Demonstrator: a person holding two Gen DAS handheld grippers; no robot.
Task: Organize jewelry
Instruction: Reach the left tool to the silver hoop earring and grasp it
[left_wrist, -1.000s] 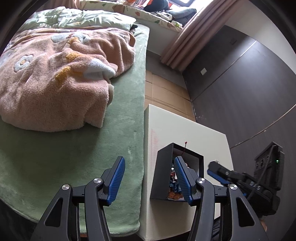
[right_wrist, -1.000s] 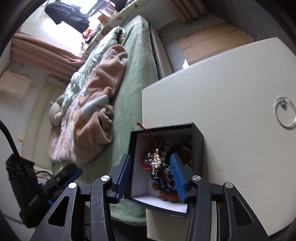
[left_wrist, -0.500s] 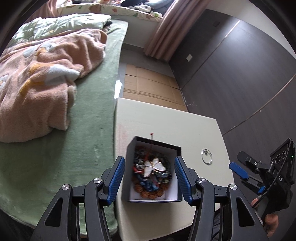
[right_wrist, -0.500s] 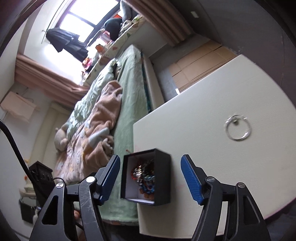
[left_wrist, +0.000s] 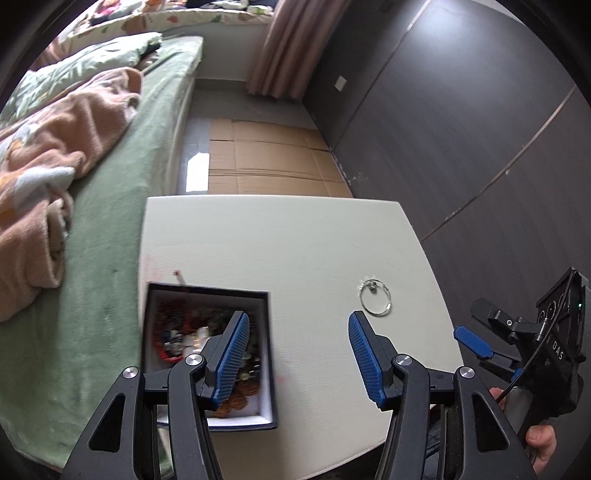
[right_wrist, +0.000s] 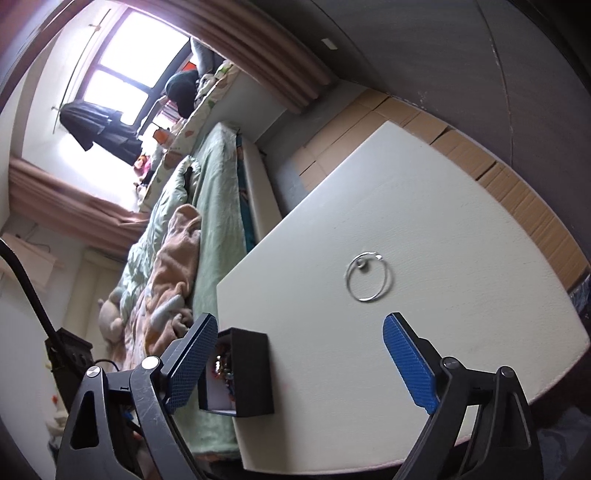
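Jewelry (left_wrist: 192, 339), a tangle of beads and red cord, fills an open black box (left_wrist: 267, 354) at the lower left of the left wrist view, sitting on the left edge of a cream worktop (left_wrist: 295, 236) beside a bed (left_wrist: 110, 258) with a green cover and a rumpled pink blanket (left_wrist: 48, 155) at the far left. The left gripper (left_wrist: 297, 354) hangs above the worktop with its blue-padded jaws partly apart and nothing between them; its left finger overlaps the box in the frame. Right of centre a thin silver ring (left_wrist: 376, 302) lies flat on the worktop, well apart from the box. At the far right edge a hand (left_wrist: 541, 443) holds the right gripper (left_wrist: 476, 332). In the right wrist view, that right gripper (right_wrist: 299, 369) has its jaws opening wide and empty over bare worktop (right_wrist: 443, 236), the box (right_wrist: 251, 373) at lower left just beside the left finger, the silver ring (right_wrist: 367, 277) above centre. Flattened cardboard (left_wrist: 266, 155) covers the floor beyond.
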